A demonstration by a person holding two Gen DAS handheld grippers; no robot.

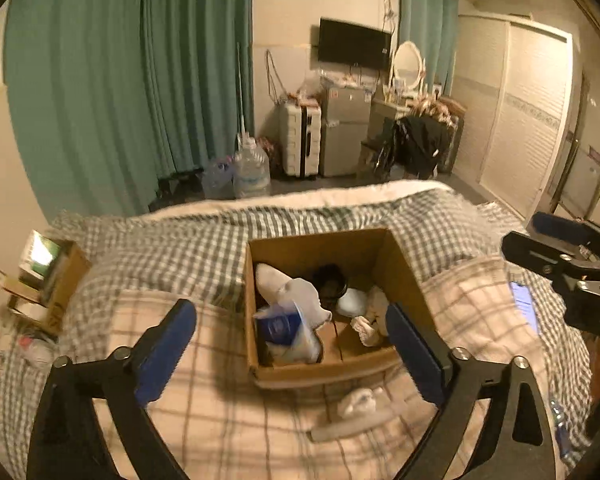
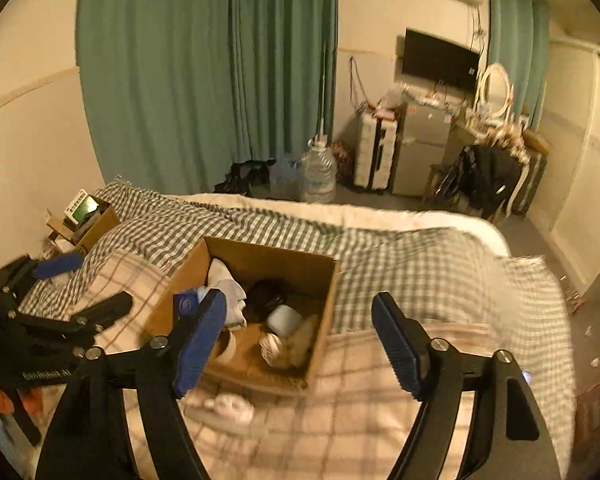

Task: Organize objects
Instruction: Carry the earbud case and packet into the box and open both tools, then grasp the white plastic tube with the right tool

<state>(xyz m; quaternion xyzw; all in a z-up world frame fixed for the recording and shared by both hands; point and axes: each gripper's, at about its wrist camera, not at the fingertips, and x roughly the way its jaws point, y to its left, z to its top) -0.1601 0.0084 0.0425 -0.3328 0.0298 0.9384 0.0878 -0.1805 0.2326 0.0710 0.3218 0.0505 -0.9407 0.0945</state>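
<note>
An open cardboard box [image 1: 404, 276] [image 2: 324, 320] sits on the checked bedding. It holds white socks [image 1: 296, 290], a blue packet [image 1: 280, 326], a dark object [image 1: 332, 282] and a white cup [image 2: 284, 318]. A white rolled cloth [image 1: 356, 402] [image 2: 230, 406] lies on the blanket just in front of the box. My left gripper [image 1: 292, 354] is open and empty, its fingers standing either side of the box's near end. My right gripper [image 2: 300, 346] is open and empty above the box's near right corner. Each gripper shows at the edge of the other's view.
A smaller cardboard box [image 1: 56, 280] [image 2: 88, 220] with packets sits at the bed's left edge. A phone [image 1: 524, 306] lies on the bed at right. Beyond the bed are water jugs [image 1: 252, 168], a suitcase [image 1: 300, 138], a small fridge and a cluttered dresser.
</note>
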